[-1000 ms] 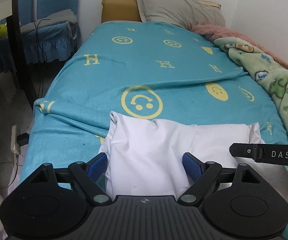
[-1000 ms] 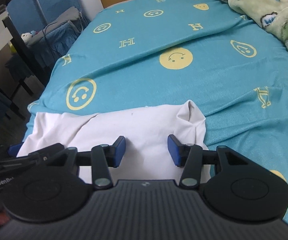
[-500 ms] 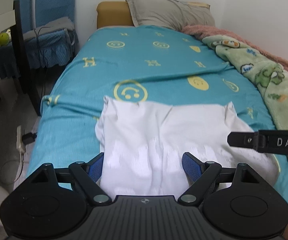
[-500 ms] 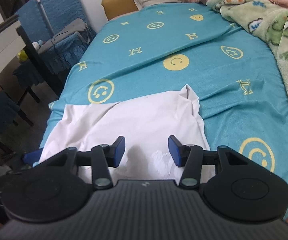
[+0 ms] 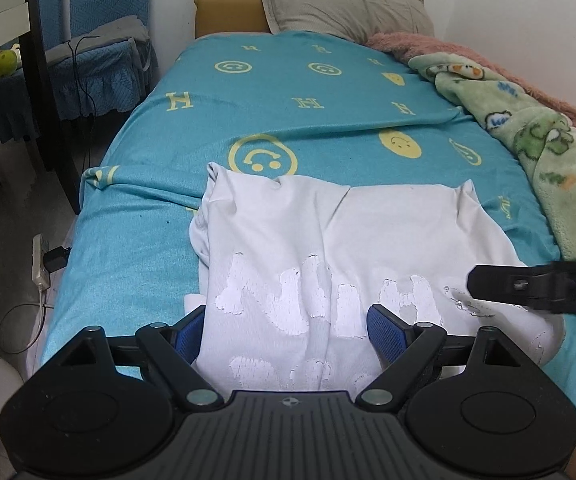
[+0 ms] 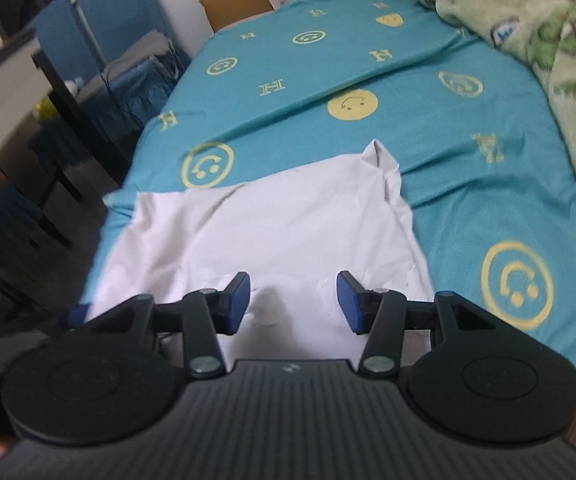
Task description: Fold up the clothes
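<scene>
Two wrist views over a bed [image 5: 136, 264] with a turquoise smiley-print cover. My left gripper [image 5: 288, 332] has its jaws set wide and just now widening further; the white garment [image 5: 328, 240] lies below and between them, but the blue pads [image 5: 388, 332] do not press on it. My right gripper [image 6: 292, 298] has its jaws moderately apart, likewise over the cloth with nothing clamped. The garment rests on the near end of the bed, spread flat with a cracked white print facing up; its long axis runs across the bed, from my left to my right, and its two far corners [image 6: 380, 156] peak up slightly. Both sets of jaws point forward and down at its near half, the left over the left portion and the right over the right, so each hand is nearest its own side. A green fleece blanket [image 5: 528, 140] lies along the right edge, clear of the garment. Judged next step: each hand takes hold of the near hem.
</scene>
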The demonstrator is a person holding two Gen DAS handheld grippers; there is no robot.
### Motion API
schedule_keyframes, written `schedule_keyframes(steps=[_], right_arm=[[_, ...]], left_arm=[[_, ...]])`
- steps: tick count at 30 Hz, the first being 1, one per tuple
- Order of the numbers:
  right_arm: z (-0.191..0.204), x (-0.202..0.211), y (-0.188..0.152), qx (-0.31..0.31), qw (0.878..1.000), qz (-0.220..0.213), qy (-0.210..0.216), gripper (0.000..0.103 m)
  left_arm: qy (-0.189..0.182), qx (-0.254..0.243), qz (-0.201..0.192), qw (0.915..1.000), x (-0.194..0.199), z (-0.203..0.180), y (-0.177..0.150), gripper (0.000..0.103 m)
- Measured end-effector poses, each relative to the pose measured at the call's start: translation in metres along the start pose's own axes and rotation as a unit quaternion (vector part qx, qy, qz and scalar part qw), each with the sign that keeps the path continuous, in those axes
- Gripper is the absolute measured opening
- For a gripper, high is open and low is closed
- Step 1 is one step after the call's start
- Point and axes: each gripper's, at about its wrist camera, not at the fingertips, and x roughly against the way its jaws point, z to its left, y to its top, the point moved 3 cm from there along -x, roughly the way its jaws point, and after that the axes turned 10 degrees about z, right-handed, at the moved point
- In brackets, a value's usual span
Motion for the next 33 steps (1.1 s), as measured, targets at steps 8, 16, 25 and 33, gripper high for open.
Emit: schedule_keyframes(steps=[8, 16, 25, 33], right_arm=[[-0.029, 0.011, -0.022, -0.175, 0.972, 0.045, 0.153, 0.082], [-0.056, -0.023, -0.052, -0.336, 0.913, 0.109, 0.203, 0.083], [-0.083, -0.025, -0.057, -0.419, 0.899, 0.015, 0.131, 0.056], [-0.076, -0.012, -0.055, -0.407, 0.899, -0.022, 0.161, 0.021]], left_arm=[[-0.007, 0.011, 0.009, 0.9999, -0.002, 0.002, 0.002, 0.087], [-0.026, 0.044, 0.025, 0.9984, -0.006, 0.009, 0.005, 0.088], [-0.033, 0.078, -0.007, 0.9963, 0.009, 0.017, 0.011, 0.083], [-0.236, 0.132, -0.114, 0.9559, 0.092, 0.019, 0.010, 0.092]])
